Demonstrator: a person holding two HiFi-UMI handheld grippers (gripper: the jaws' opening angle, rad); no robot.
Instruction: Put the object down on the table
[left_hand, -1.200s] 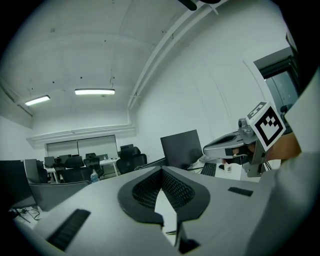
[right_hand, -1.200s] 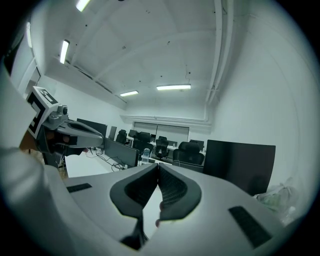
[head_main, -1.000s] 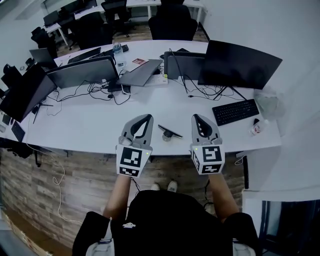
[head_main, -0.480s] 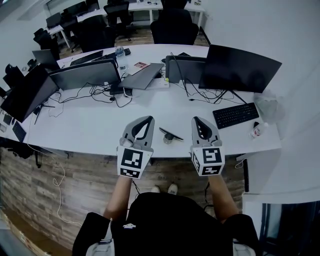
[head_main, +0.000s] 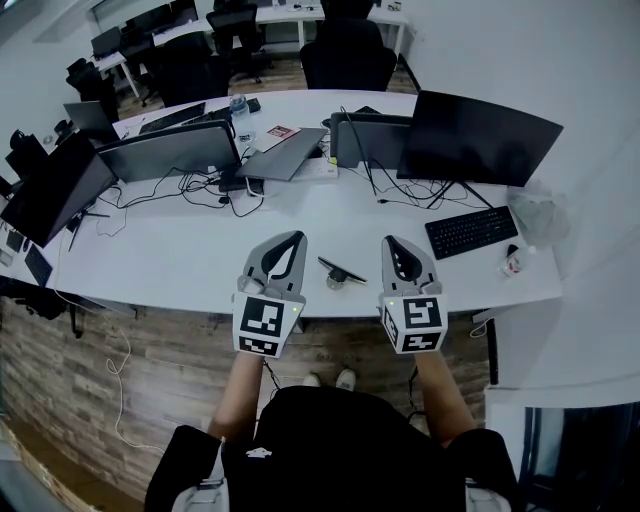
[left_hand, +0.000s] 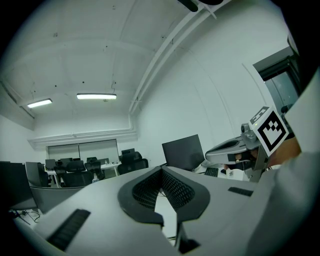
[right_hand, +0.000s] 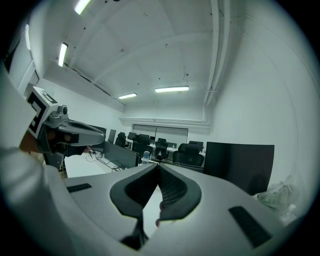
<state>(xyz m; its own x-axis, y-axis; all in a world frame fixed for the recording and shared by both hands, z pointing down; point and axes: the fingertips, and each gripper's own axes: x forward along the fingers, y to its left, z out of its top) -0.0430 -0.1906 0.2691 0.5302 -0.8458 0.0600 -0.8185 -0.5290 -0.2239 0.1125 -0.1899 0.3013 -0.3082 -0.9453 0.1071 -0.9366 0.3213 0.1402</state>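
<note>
A small dark flat object on a little round foot lies on the white table near its front edge, between my two grippers and touching neither. My left gripper hovers just left of it with its jaws pressed together and nothing in them. To the object's right my right gripper is also shut and empty. The left gripper view shows its own jaws closed, tilted up toward the ceiling, with the right gripper off to the side. The right gripper view shows closed jaws too.
Several dark monitors stand across the table with tangled cables, a laptop, a keyboard, a water bottle and a small white bottle. Office chairs stand behind. The wooden floor lies below the table edge.
The head view has shifted slightly, so the table sits a little lower in the frame. Both grippers stay shut in nearly the same place; the small object has not moved.
</note>
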